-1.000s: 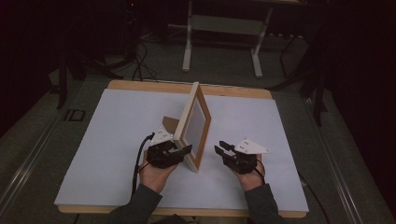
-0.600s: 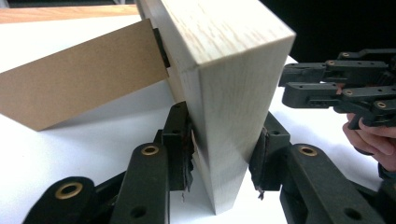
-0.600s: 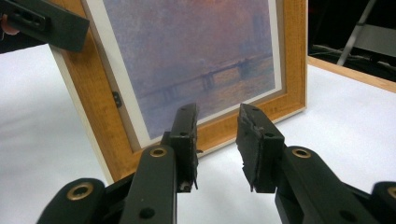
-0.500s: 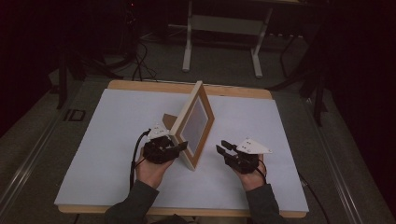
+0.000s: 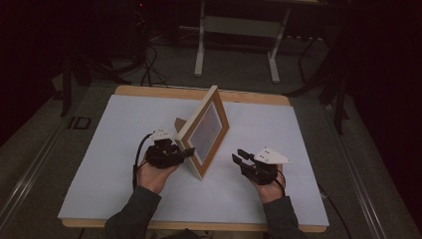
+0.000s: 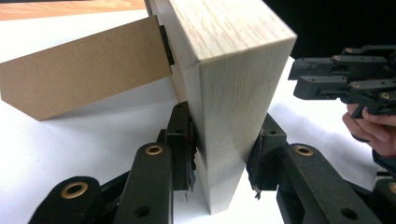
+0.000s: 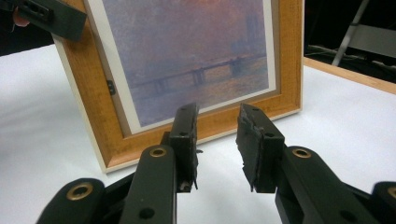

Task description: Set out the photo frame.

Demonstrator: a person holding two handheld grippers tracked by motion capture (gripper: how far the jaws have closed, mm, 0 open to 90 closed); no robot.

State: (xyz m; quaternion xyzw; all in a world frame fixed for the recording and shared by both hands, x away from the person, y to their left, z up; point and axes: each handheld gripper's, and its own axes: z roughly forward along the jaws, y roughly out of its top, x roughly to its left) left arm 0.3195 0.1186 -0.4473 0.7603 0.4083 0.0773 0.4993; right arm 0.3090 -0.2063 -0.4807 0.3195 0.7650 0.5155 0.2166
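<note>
A wooden picture frame (image 5: 206,129) with a misty bridge print stands on edge mid-table, propped by its brown cardboard back stand (image 6: 88,70). My left gripper (image 5: 186,152) is at the frame's near end. Its jaws have just been closing on the pale side edge (image 6: 229,93), and both pads now press on it. My right gripper (image 5: 240,157) hovers to the right, facing the print (image 7: 187,56). It is open with nothing between its jaws (image 7: 217,121), a short way in front of the lower frame rail. From the left gripper view, the right gripper (image 6: 299,79) shows beyond the frame.
A white sheet (image 5: 99,149) covers the wooden table, whose edge shows at the back (image 5: 149,91). Behind the table stand metal legs (image 5: 199,50) and floor cables (image 5: 149,69). The surroundings are dark.
The left gripper has shifted slightly left with the frame's near end and closed on its edge. The frame has swung to show more of its print. The right hand has stayed put.
</note>
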